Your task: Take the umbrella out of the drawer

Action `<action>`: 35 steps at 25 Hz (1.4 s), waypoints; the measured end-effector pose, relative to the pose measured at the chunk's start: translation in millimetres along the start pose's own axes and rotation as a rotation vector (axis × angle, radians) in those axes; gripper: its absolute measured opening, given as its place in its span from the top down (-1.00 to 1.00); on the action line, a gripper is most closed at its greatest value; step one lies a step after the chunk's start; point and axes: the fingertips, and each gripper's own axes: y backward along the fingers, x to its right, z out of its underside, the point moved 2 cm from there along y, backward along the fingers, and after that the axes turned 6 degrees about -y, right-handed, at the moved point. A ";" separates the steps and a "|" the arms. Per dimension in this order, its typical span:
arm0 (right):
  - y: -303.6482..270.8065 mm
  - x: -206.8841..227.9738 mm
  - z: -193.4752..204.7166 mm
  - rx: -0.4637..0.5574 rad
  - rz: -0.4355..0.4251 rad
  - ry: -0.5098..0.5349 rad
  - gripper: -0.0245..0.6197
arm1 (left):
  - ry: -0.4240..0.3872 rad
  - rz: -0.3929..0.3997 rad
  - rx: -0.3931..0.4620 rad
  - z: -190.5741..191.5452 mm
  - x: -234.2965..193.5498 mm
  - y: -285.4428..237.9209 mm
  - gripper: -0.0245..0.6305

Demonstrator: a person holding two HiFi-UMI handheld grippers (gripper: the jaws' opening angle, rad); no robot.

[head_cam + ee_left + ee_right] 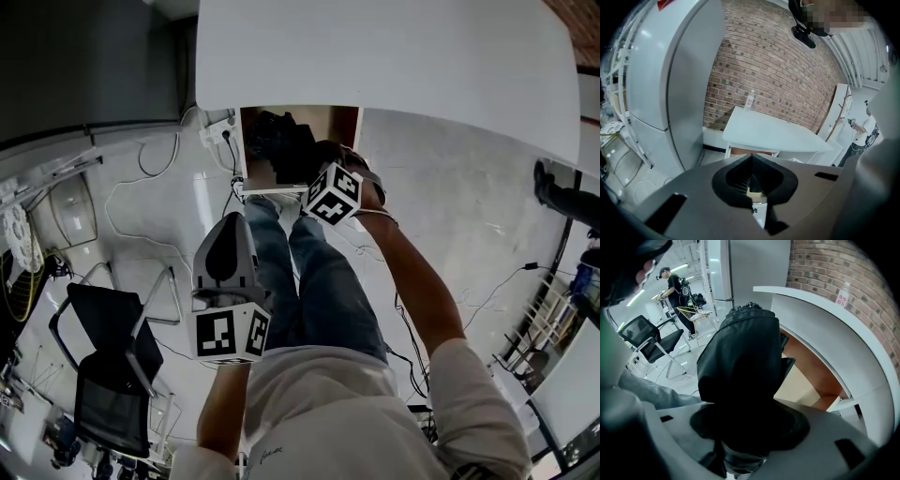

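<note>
Item: umbrella (740, 366), black, folded, is being held over the open drawer (806, 376) under the white desk (394, 66).
Right gripper (747, 427): its fingers are being kept closed around the umbrella's near end, spread wide by its bulk.
Left gripper (751, 161): its fingers (731, 180) are being kept together with nothing between them; it is being held apart from the drawer, over the person's legs (309, 272).
Step in hand: judged to be the lift-out, with the grasp already made; whether the umbrella's far end is clear of the drawer cannot be told.
Next move: a pull up and back toward the person is being called for, with the grip kept firm, since the fabric is likely to give.
Edges: the desk's front edge is overhanging the drawer, just beyond the umbrella; the drawer's front rim is lying below it.
Open room: bare floor (450, 197) is lying to the right; an office chair (108, 366) is standing to the left, well apart.
</note>
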 end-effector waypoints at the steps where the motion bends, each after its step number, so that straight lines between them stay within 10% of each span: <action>1: 1.9 -0.2 -0.7 0.003 -0.002 -0.001 0.14 | -0.004 -0.001 0.001 -1.5 1.1 0.7 0.88; 35: 115.1 -16.5 -22.0 0.090 -0.002 0.011 0.14 | -0.008 -0.008 0.080 -39.0 32.8 54.5 0.88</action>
